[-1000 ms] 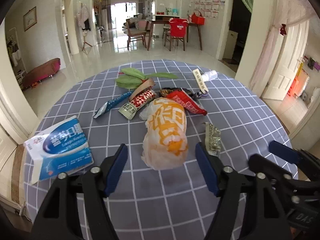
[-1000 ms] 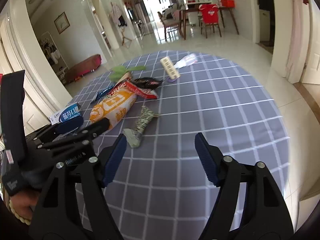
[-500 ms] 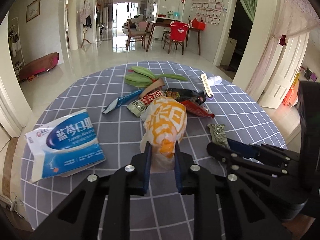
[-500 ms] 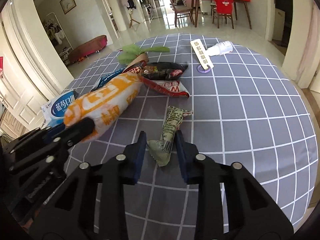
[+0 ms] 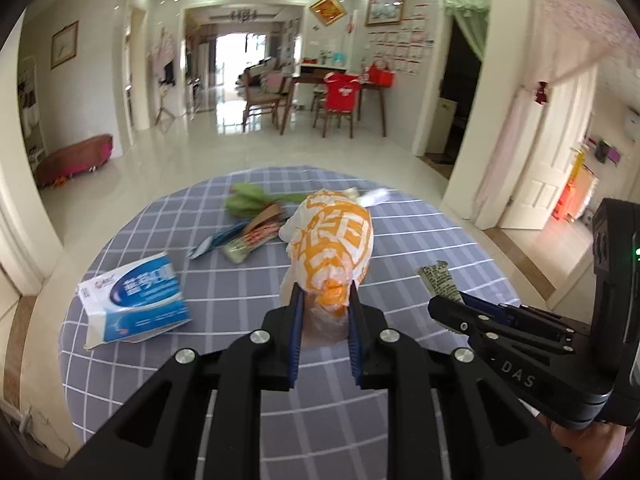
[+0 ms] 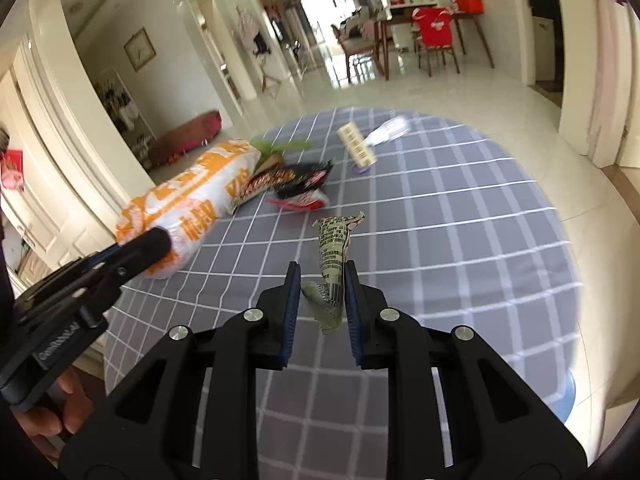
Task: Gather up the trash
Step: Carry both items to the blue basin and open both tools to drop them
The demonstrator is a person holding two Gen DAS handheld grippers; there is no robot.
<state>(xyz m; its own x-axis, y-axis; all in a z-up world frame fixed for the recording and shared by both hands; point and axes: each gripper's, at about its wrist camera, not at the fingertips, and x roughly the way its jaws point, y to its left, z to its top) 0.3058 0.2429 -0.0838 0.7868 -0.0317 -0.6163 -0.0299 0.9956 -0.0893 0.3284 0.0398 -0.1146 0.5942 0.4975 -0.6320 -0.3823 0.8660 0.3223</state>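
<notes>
left tool (image 5: 325,312) grips orange bag (image 5: 332,240) | right tool (image 6: 322,300) closing on green wrapper (image 6: 332,248) | other wrappers (image 6: 296,184) remain on tabletop (image 6: 460,240)

Grey checked tablecloth (image 5: 240,300), dining table (image 5: 340,80) with wooden chairs — one draped red (image 5: 340,94), low pink bench (image 5: 76,156)

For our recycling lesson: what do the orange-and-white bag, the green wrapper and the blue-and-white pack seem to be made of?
Orange-and-white bag: thin plastic film, probably; it crumples where pinched.
Green wrapper: glossy printed plastic or foil laminate; twisted, holds creases.
Blue-and-white pack: soft glossy plastic film, likely; corners sag.
</notes>
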